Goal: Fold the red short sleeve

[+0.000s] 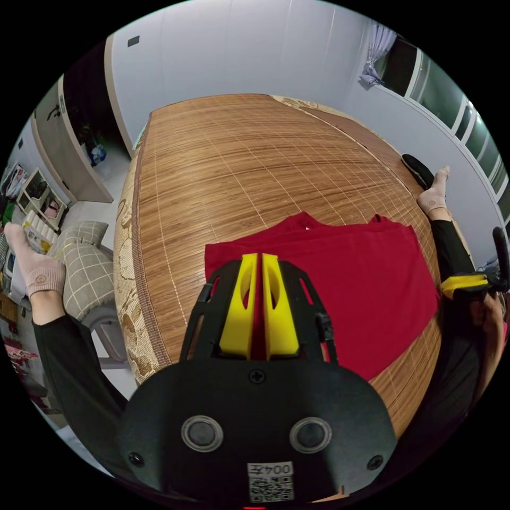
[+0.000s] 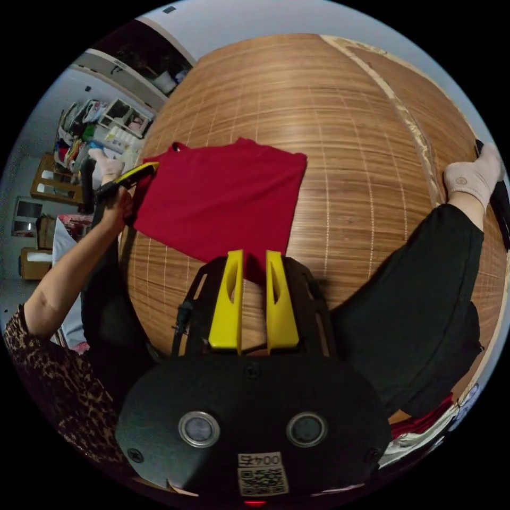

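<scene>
Left gripper view: the red short sleeve (image 1: 340,287) lies folded and flat on a woven bamboo mat (image 1: 239,170), towards the near right part of the mat. The left gripper (image 1: 258,260) sits over the near left portion of the garment; its yellow jaws stand almost together with a thin strip of red cloth showing between them, though whether they press on the cloth cannot be told. At the right edge, the right gripper (image 1: 463,282) meets the garment's right side, held by a hand (image 1: 491,313). A socked foot (image 1: 434,194) rests at the far right of the mat, and another socked foot (image 1: 37,265) hangs off the mat's left side, above a checked cushion (image 1: 85,255).

Right gripper view: the red short sleeve (image 2: 218,196) lies near the left side of the bamboo mat (image 2: 345,133). The right gripper (image 2: 253,260) is at the garment's near corner, with red cloth lying between its yellow jaws, which stand slightly apart; a firm grasp cannot be confirmed. At the left, the left gripper (image 2: 137,172) touches the garment's far left edge, held by a hand (image 2: 118,204). A leg in dark trousers (image 2: 419,297) lies across the mat at the right, ending in a socked foot (image 2: 475,178)
</scene>
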